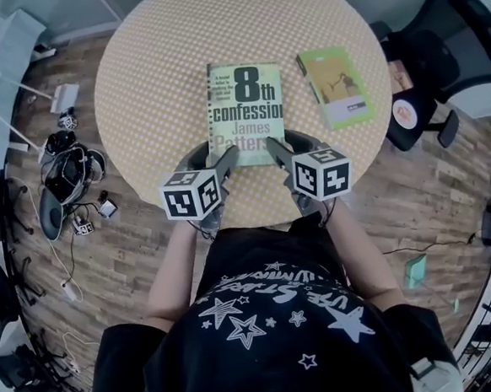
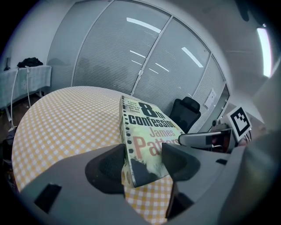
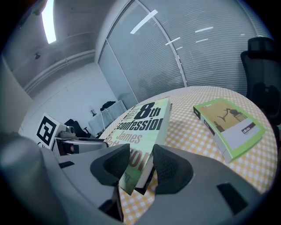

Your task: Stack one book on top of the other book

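right tool (image 3: 142, 169) gripping paperback (image 3: 145, 117), green book (image 3: 231, 126) beside

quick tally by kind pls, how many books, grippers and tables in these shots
books: 2 (8th confession book, green book)
grippers: 2 (left gripper, right gripper, jaws of both closed on the 8th confession book)
tables: 1 (round checked table)
total: 5
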Available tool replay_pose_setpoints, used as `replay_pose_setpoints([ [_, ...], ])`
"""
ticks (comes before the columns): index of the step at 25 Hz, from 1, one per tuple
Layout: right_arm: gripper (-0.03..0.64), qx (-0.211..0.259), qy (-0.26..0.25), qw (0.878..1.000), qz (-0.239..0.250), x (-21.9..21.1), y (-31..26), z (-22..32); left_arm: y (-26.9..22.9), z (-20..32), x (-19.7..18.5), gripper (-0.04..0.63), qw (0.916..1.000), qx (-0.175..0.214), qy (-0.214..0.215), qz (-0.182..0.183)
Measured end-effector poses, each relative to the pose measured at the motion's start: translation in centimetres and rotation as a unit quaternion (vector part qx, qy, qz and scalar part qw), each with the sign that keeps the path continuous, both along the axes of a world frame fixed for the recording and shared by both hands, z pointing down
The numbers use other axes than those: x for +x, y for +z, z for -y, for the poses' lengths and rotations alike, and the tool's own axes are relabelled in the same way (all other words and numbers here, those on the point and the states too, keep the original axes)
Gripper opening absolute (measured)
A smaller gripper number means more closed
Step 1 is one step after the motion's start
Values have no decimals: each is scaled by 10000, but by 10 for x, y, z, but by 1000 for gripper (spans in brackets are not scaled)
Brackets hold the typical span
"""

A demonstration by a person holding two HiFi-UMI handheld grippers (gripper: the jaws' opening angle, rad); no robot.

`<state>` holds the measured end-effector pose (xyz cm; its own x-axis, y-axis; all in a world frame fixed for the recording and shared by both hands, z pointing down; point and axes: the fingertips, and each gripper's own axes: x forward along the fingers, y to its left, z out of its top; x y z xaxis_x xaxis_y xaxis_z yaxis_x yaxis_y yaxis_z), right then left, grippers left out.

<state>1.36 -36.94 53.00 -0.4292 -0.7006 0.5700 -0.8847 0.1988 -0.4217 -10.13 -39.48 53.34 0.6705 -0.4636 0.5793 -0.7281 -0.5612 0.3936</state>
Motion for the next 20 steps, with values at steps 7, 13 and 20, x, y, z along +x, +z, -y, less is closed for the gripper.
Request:
replay_pose_setpoints([
  [7,172,102,-417,9991,20,68,-10,-13,-9,-23,67,269,9991,-55,-418,14],
  [13,172,164,-718,9973,60,134,-15,-23,-16,-39,132,270,9979,-24,-645,94],
  [20,172,340,-879,9954,151,217,-13,-20,-16,-42,214,270,9962,86,-850,156],
])
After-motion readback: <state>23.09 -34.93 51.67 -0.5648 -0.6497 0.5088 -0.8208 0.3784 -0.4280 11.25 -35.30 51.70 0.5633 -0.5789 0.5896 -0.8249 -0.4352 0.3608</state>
